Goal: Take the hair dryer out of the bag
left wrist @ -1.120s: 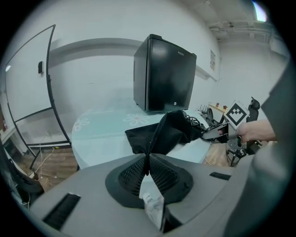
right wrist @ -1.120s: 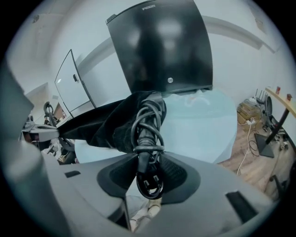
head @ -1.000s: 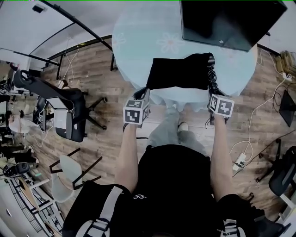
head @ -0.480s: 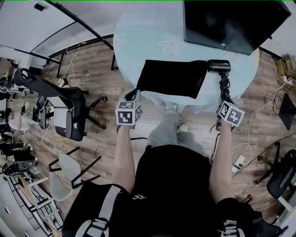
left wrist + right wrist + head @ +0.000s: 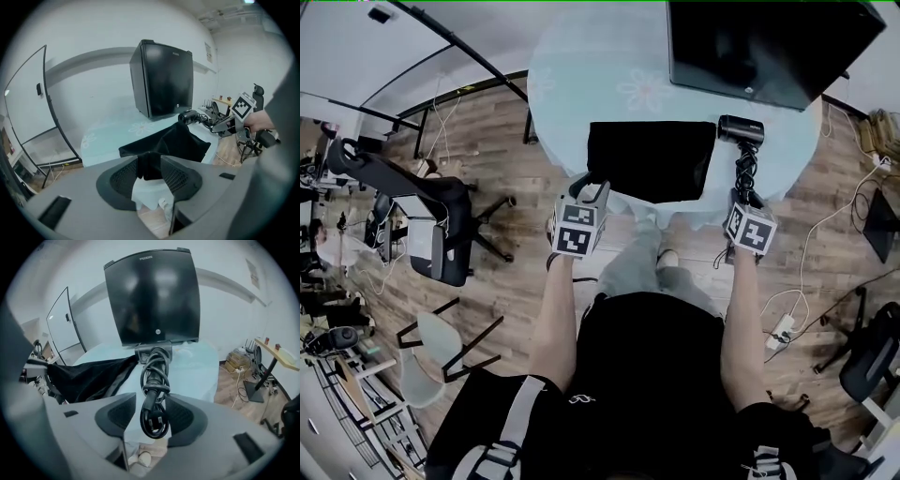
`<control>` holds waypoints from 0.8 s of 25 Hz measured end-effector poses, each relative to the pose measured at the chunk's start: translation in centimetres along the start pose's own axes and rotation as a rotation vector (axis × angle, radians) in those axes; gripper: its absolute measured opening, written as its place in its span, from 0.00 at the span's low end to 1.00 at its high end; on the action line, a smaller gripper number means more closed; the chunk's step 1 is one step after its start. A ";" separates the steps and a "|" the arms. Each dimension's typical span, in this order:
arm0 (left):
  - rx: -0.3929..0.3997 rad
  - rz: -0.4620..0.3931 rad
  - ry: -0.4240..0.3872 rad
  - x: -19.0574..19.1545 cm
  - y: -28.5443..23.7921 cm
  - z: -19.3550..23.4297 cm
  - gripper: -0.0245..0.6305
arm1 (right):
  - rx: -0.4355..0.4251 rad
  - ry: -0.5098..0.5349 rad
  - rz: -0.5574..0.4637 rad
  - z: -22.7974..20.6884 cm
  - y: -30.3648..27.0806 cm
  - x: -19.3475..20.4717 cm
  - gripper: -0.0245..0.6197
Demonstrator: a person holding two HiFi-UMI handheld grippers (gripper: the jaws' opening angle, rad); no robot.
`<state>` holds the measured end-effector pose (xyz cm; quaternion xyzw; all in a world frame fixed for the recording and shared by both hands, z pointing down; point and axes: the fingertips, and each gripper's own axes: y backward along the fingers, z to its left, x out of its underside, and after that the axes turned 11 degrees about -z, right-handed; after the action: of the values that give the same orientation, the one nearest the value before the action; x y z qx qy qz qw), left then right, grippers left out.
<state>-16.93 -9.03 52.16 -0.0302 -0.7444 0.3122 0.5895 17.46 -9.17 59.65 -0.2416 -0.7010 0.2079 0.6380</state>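
A black cloth bag [image 5: 649, 159] lies flat on the pale blue round table [image 5: 581, 75]. Right of it rests the black hair dryer [image 5: 741, 131], fully outside the bag, its handle wrapped in cord and pointing at the table's near edge. My left gripper [image 5: 592, 190] is at the bag's near left corner. Its jaws have just been opening, and the corner of the bag [image 5: 149, 165] stands loose between them. My right gripper [image 5: 152, 404] has also just been opening, with the dryer's coiled cord and plug [image 5: 154, 394] between its jaws and a gap on the left side.
A large black box-shaped appliance [image 5: 769, 42] stands at the back of the table behind the dryer. On the wooden floor, an office chair [image 5: 441, 225] is on the left, and cables and a power strip [image 5: 785, 328] are on the right.
The dryer has come out of the bag's right end and now lies on the table. The bag shifted left, then settled flat. My left gripper moved back toward the right.
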 end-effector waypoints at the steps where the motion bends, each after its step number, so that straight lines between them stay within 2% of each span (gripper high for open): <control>1: -0.004 -0.030 -0.005 -1.2 0.0 0.0 0.30 | -0.001 0.003 0.005 0.1 0.2 0.0 0.36; 4: 0.000 -0.115 -0.007 -4.7 0.1 -0.6 0.29 | -0.020 0.006 -0.002 0.2 1.1 -0.2 0.37; 6: 0.020 -0.162 -0.003 -6.6 -0.1 -1.4 0.29 | -0.044 0.009 -0.012 0.6 1.6 -0.6 0.43; 10: 0.080 -0.221 -0.002 -9.1 -0.8 -4.4 0.27 | -0.076 0.017 -0.063 1.5 2.6 -2.0 0.43; 12: 0.098 -0.252 0.012 -10.3 -1.2 -5.9 0.20 | -0.098 0.028 -0.109 2.0 3.5 -3.7 0.38; 14: 0.114 -0.294 0.042 -11.7 -1.5 -7.3 0.14 | -0.157 0.029 -0.169 3.2 4.3 -6.0 0.34; 16: 0.143 -0.332 0.060 -13.0 -1.6 -8.9 0.12 | -0.203 0.036 -0.236 4.4 5.2 -8.4 0.34; 18: 0.160 -0.366 0.057 -14.3 -1.4 -10.1 0.12 | -0.228 0.040 -0.311 5.3 6.3 -10.8 0.26; 20: 0.150 -0.399 0.074 -15.7 -1.1 -10.4 0.05 | -0.250 0.035 -0.381 6.0 7.5 -13.2 0.20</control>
<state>-2.47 -11.96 40.37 0.1502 -0.6881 0.2422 0.6673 12.99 -11.05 44.06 -0.1854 -0.7432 -0.0092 0.6428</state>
